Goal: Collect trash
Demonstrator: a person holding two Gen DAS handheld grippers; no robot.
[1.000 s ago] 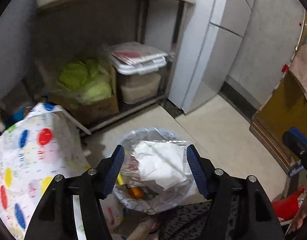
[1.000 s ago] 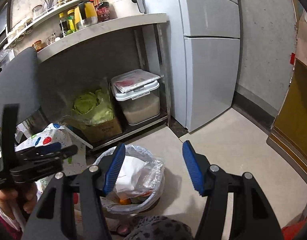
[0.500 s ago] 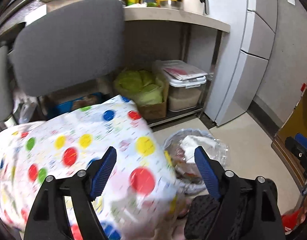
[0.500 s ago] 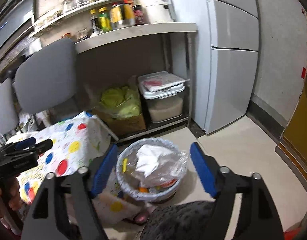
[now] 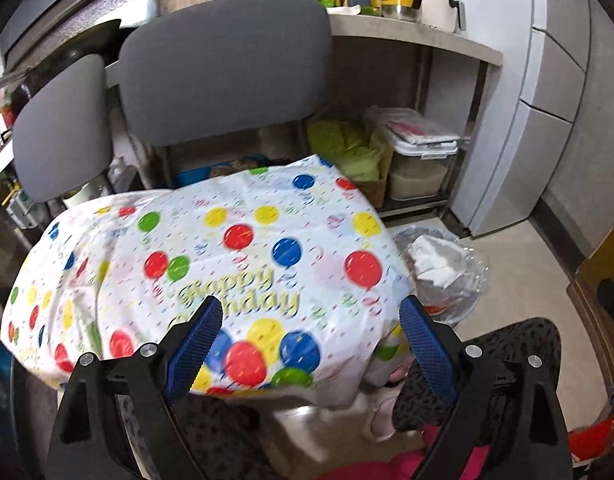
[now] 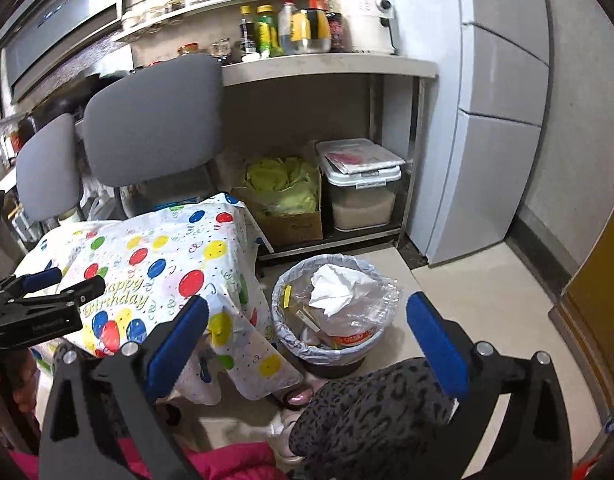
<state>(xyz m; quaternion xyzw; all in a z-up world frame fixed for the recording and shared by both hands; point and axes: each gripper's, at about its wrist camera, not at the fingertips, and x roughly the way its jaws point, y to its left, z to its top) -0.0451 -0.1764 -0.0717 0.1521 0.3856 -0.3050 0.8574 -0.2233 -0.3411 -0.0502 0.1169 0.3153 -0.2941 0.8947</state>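
A small bin [image 6: 331, 308] lined with a clear bag stands on the floor, filled with crumpled white paper [image 6: 331, 286] and wrappers. It also shows in the left wrist view [image 5: 443, 272]. My left gripper [image 5: 311, 340] is open and empty, held over a table covered with a balloon-print birthday cloth [image 5: 227, 264]. It appears at the left of the right wrist view [image 6: 47, 292]. My right gripper [image 6: 307, 336] is open and empty, above and in front of the bin.
Two grey chair backs [image 6: 151, 120] stand behind the cloth-covered table [image 6: 167, 256]. Under a counter [image 6: 327, 66] sit a box of greens [image 6: 285, 196] and a lidded tub [image 6: 361, 184]. A fridge [image 6: 491, 120] stands at the right. The person's patterned leg [image 6: 379, 412] is below.
Both grippers have pulled back and up from the bin. The left one has swung left, so the birthday cloth now fills its view. Both stay open.
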